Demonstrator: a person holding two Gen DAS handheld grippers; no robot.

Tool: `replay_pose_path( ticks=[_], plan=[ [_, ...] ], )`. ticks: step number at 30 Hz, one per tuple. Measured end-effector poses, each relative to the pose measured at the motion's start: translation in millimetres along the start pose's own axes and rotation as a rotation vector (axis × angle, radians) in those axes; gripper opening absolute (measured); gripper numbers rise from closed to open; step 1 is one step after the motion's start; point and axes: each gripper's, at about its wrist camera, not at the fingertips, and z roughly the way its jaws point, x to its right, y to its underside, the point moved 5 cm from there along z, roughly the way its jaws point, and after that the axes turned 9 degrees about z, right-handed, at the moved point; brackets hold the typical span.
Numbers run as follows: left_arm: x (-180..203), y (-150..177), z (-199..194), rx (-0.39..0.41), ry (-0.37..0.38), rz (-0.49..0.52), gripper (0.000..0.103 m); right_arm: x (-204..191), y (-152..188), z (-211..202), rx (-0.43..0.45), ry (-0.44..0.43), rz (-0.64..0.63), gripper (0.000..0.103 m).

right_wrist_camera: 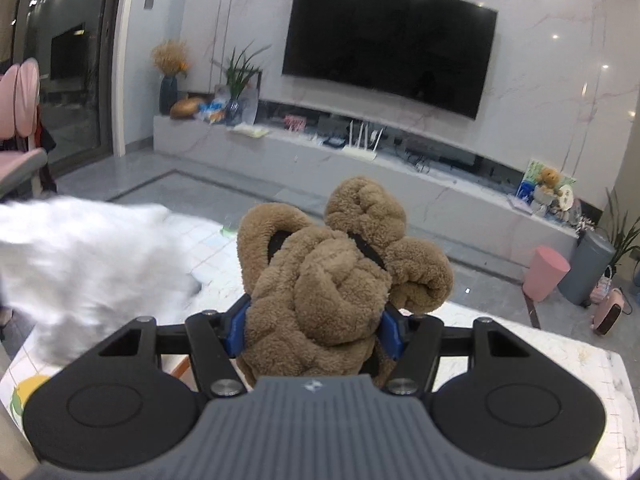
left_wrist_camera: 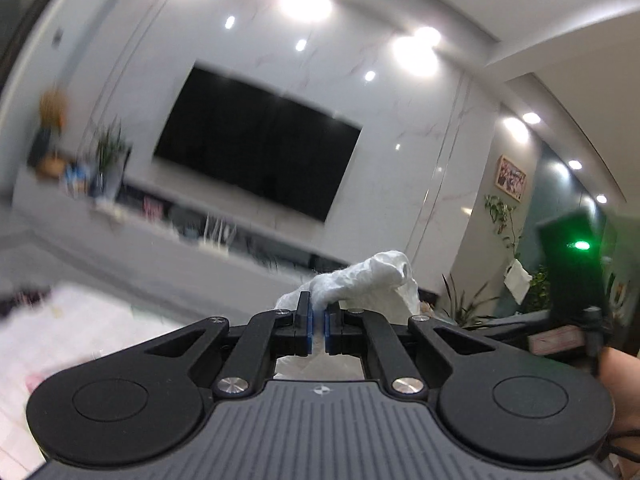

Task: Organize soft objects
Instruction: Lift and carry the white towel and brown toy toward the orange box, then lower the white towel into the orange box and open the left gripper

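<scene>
Both jaws loaded: left gripper (left_wrist_camera: pixel 319 320) level, clenched on white cloth (left_wrist_camera: pixel 372 280); right gripper (right_wrist_camera: pixel 314 326) tilted down, grasping brown plush (right_wrist_camera: pixel 332 276).

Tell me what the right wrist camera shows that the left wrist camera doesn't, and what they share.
Only the right wrist view: the right gripper clamped on a brown plush toy, a pink stool and a grey bin on the floor, and a small teddy bear on the TV bench.

Only the left wrist view: the left gripper shut on a crumpled white soft item, and a framed picture on the side wall.

Both: the wall-mounted TV and the vase of dried flowers at the bench's left end.
</scene>
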Motion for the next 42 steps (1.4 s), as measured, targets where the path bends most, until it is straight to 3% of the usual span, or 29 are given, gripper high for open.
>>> replay_pose_path(
  ticks=[5,9,12,15,19,26,28,31,37,42],
  plan=[
    [-18.5,7.5,19.6,-0.065,-0.017,-0.036,0.005,2.5,18.0,25.6,-0.071,0.019,0.004,0.062],
    [-10.0,-8.8,13.3,-0.032,0.09,-0.105,0.005,9.9,35.8,44.5,-0.128,0.039,0.006,0.062],
    [-9.4,-23.2,13.5,-0.065,0.122,-0.172,0.005,17.9,46.2,53.8,-0.146,0.056,0.013,0.062],
    [1.4,-41.7,-7.3,0.005,0.17,-0.185,0.005,29.0,53.3,55.4,-0.149,0.058,0.041,0.062],
    [21.5,-54.1,-16.9,-0.071,0.24,-0.211,0.005,37.8,58.5,49.3,-0.146,0.065,0.042,0.062],
    [54.4,-65.2,-34.8,-0.01,0.18,-0.056,0.005,49.7,63.0,28.7,-0.114,0.059,0.027,0.062],
    [56.4,-58.1,-26.2,-0.037,0.114,-0.011,0.005,52.9,64.1,25.2,-0.111,0.052,0.027,0.062],
    [55.2,-45.1,-9.3,-0.081,-0.055,0.065,0.005,55.3,65.5,21.6,-0.109,0.045,0.014,0.062],
    [35.5,-35.3,3.8,-0.153,-0.102,0.08,0.005,47.8,70.2,23.1,-0.092,0.061,-0.05,0.062],
    [29.1,-35.9,0.2,-0.195,-0.253,0.195,0.005,38.5,74.4,29.0,-0.111,0.037,-0.058,0.062]
  ],
)
